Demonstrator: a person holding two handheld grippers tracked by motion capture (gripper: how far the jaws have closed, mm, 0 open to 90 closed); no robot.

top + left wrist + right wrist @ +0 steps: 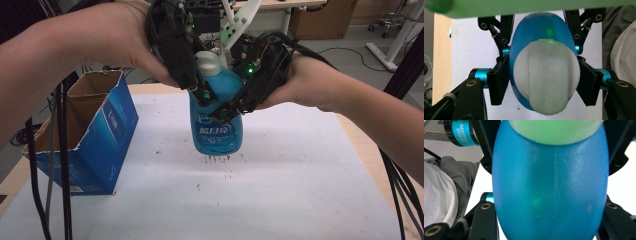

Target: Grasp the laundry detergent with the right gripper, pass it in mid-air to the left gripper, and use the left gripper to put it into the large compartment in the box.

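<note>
On the table (300, 190), an open box (95, 135) beside the gripped bottle (217, 125).

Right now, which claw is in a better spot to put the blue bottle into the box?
Probably the left claw. It grips the blue bottle near its white cap and is on the same side as the open blue box. The right claw also clamps the bottle, but from the far side.
</note>
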